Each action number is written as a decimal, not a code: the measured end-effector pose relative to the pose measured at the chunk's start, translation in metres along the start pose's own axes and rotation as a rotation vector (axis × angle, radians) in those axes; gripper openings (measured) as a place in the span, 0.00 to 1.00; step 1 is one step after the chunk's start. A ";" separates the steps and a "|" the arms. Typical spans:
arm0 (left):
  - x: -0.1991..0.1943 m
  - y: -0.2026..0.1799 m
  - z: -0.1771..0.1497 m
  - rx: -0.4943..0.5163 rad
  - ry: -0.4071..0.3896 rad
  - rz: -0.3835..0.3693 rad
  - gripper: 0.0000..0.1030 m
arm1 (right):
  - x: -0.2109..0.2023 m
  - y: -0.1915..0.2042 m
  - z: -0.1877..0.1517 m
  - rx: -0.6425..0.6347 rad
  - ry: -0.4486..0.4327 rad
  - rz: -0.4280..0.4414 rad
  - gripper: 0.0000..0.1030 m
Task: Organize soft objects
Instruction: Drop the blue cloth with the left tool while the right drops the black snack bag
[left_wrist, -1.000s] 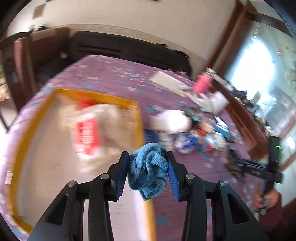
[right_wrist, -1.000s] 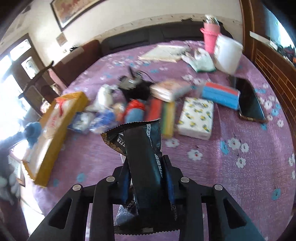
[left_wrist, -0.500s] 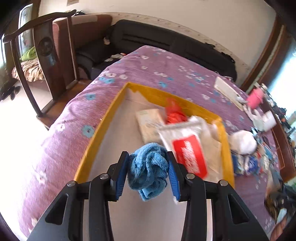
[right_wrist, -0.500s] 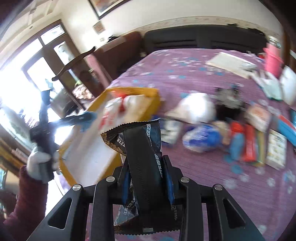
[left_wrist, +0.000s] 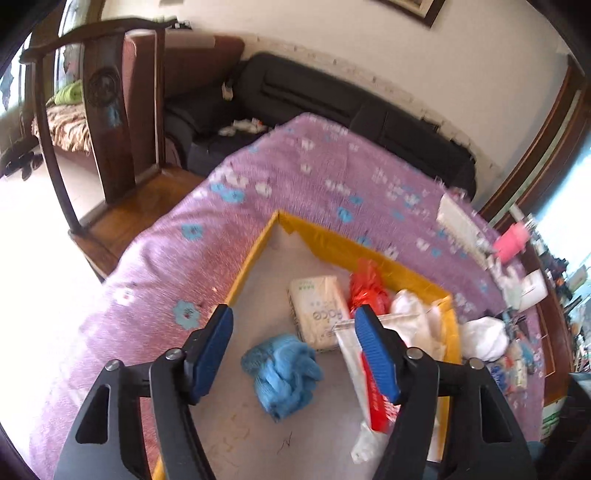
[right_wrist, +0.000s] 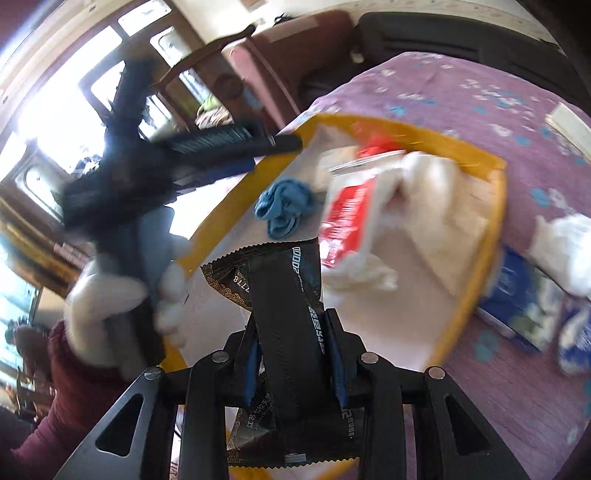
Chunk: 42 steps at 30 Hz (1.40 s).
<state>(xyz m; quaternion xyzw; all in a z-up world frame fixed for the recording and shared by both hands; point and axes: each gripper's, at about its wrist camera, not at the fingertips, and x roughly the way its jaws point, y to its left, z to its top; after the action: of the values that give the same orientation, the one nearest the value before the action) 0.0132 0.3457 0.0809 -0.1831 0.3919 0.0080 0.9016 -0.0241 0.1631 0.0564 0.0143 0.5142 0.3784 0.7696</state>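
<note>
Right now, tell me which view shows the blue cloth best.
The left wrist view: the blue cloth lies sharp and whole in the yellow box, between the opening left gripper's fingers, untouched. The right wrist view shows it smaller and blurred.

Sky-blue cloth (left_wrist: 282, 371) in a yellow-rimmed tray (left_wrist: 251, 258) — purple bedspread (left_wrist: 295, 184) with blue-and-white flowers.

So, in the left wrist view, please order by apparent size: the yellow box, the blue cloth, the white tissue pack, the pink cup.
1. yellow box
2. blue cloth
3. white tissue pack, nearly alike; farther away, so unsure
4. pink cup, far away
</note>
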 end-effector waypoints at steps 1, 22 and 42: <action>-0.013 0.001 0.000 -0.003 -0.033 -0.003 0.70 | 0.006 0.003 0.003 -0.005 0.003 0.000 0.35; -0.127 -0.106 -0.061 0.230 -0.310 -0.078 1.00 | -0.177 -0.153 -0.100 0.325 -0.351 -0.262 0.71; 0.022 -0.267 -0.135 0.413 0.149 -0.119 1.00 | -0.203 -0.293 -0.132 0.488 -0.381 -0.534 0.71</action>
<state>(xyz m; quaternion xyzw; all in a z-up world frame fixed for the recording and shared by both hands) -0.0242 0.0488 0.0671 -0.0176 0.4391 -0.1389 0.8874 -0.0011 -0.2157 0.0321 0.1322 0.4229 0.0227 0.8962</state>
